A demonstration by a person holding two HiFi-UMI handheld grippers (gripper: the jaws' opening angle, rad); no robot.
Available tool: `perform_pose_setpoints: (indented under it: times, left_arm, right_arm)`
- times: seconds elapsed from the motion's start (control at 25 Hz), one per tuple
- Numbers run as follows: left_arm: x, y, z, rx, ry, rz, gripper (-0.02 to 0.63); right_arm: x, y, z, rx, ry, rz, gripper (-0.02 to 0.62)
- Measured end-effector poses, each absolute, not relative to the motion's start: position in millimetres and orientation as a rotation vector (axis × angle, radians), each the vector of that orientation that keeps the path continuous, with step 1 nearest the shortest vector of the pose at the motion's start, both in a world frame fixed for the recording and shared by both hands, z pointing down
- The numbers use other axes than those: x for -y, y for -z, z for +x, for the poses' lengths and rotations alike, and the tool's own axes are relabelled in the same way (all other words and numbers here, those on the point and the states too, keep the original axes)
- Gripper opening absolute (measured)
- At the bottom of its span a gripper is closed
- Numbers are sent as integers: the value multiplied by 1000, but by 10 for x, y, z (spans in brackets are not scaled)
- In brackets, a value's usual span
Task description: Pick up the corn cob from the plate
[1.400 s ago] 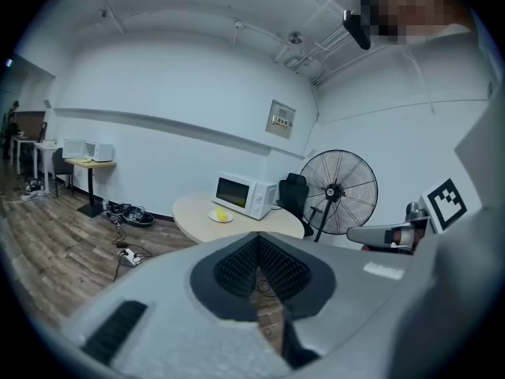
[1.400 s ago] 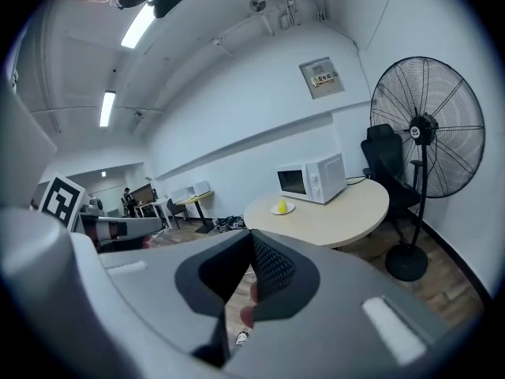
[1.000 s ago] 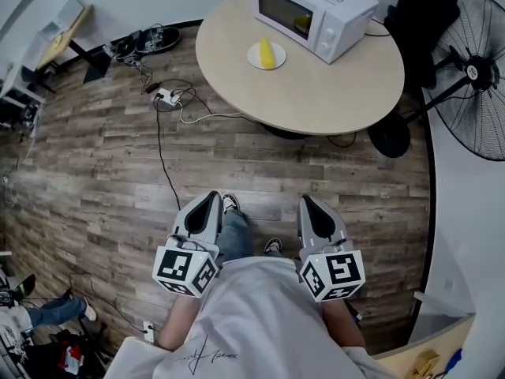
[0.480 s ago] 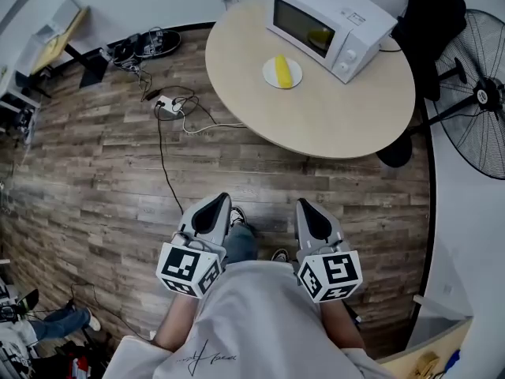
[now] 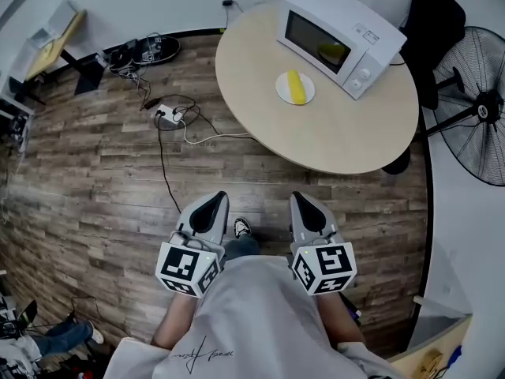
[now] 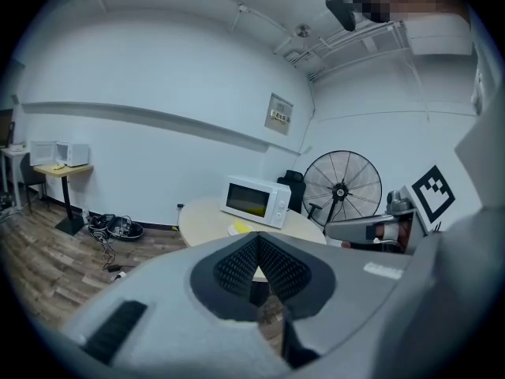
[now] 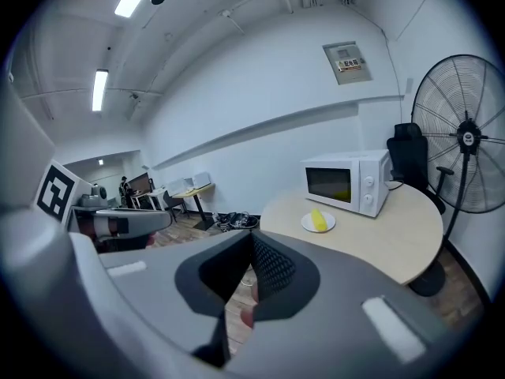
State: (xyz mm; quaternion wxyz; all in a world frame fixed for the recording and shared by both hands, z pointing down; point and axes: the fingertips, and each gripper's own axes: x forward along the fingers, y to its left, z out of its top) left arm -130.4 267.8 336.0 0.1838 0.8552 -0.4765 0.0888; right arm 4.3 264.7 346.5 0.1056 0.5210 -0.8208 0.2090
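The yellow corn cob (image 5: 295, 87) lies on a small round white plate (image 5: 282, 94). The plate sits on the round beige table (image 5: 339, 136), at its near-left part and just in front of the white microwave oven (image 5: 335, 26). A dark pedestal fan (image 5: 483, 105) stands to the far right of the table.

Both claws are held low, close to the person's body and well apart from the table, with wood-plank floor (image 5: 102, 172) between them and its near edge. The left gripper (image 5: 215, 199) has its jaws together with nothing in them. The right gripper (image 5: 298, 198) has its jaws together too, and it is just as empty.

The cob lies ahead of both claws and higher than they are. From the head view it is almost straight ahead of the right gripper and off to the right of the left one, so the right hand looks the nearer and better placed. The cob's long axis runs roughly near to far, slanting slightly, so it points more or less back toward the person. A grip would probably close across its width from left and right, and the jaws must open first.

No writing can be read. The gripper cubes carry only black-and-white square patterns, the framed wall notice is too small to make out, the script on the white shirt is illegible, and no brand shows on the microwave.
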Motion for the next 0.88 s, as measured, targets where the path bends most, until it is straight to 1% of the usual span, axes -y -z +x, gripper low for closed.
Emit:
perform_pose_setpoints:
  times: [0.16, 0.44, 0.76, 0.88]
  left_arm:
    - [-2548, -3350, -1459, 1314, -243, 2429, -9]
    - [-2408, -3413, -1671, 1265, -221, 2430, -11]
    - [-2173, -3484, -1629, 1207, -191, 2419, -11]
    - [-2065, -3494, -1608, 1189, -182, 2424, -9]
  right_arm:
    - [-2515, -3447, -148, 2397, -609, 1560, 12]
    - [-2396, -3601, -243, 2321, -666, 1619, 12]
    - [-2143, -3665, -199, 2290, -718, 1644, 12]
    - [-2007, -3686, -218, 2312, -785, 1638, 12]
